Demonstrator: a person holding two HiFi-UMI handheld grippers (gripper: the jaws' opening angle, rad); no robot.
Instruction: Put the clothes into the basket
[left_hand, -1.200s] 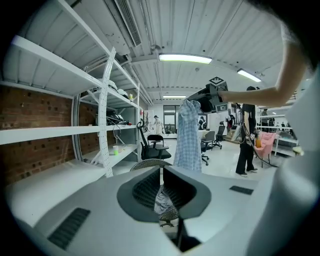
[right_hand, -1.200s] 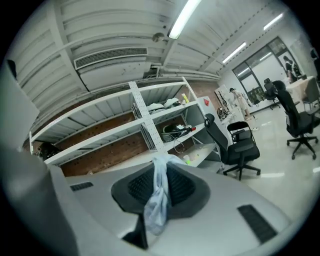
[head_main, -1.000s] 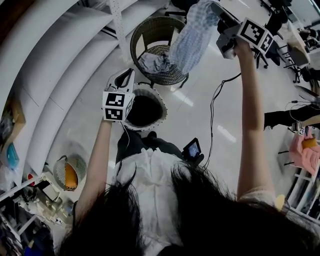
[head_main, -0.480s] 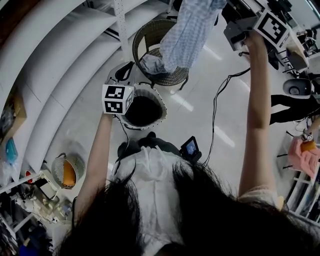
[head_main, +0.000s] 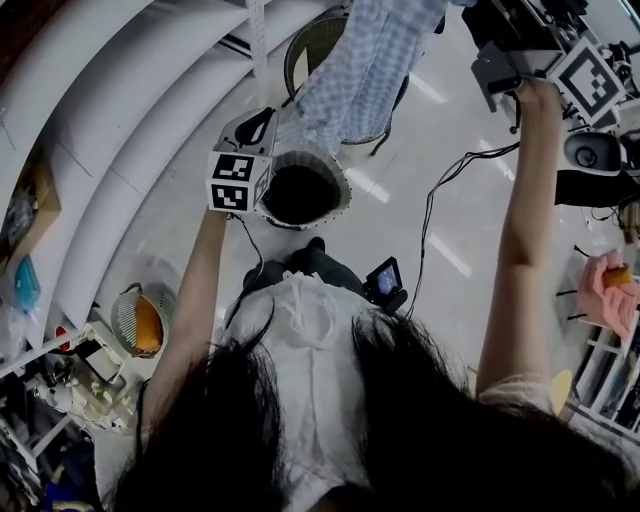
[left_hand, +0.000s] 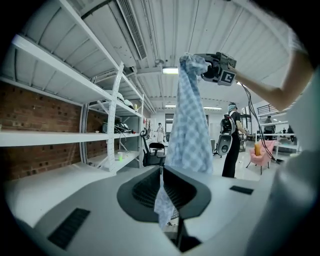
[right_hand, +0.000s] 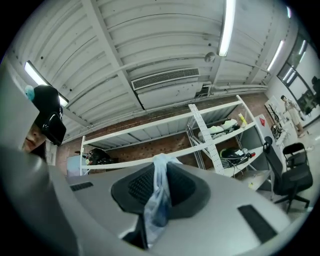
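A blue-and-white checked garment (head_main: 370, 70) hangs stretched in the air, and in the left gripper view the same garment (left_hand: 190, 125) drops from high up. My right gripper (head_main: 497, 68) is raised at the top right, shut on the garment's upper end (right_hand: 159, 195). My left gripper (head_main: 262, 125) is lower at the left, shut on the garment's lower edge (left_hand: 162, 200). A white basket with a dark inside (head_main: 300, 190) stands on the floor just below the left gripper. A dark wicker basket (head_main: 310, 45) stands behind the garment, mostly hidden by it.
White shelving (head_main: 120, 100) runs along the left. A cable (head_main: 440, 190) trails over the floor, and a small device with a lit screen (head_main: 385, 283) hangs at the person's side. A pink chair (head_main: 605, 295) is at the right. A person (left_hand: 232, 140) stands in the distance.
The right gripper has risen and pulled the checked garment up out of the wicker basket. The left gripper has moved up to the garment's lower edge, which is now between its jaws.
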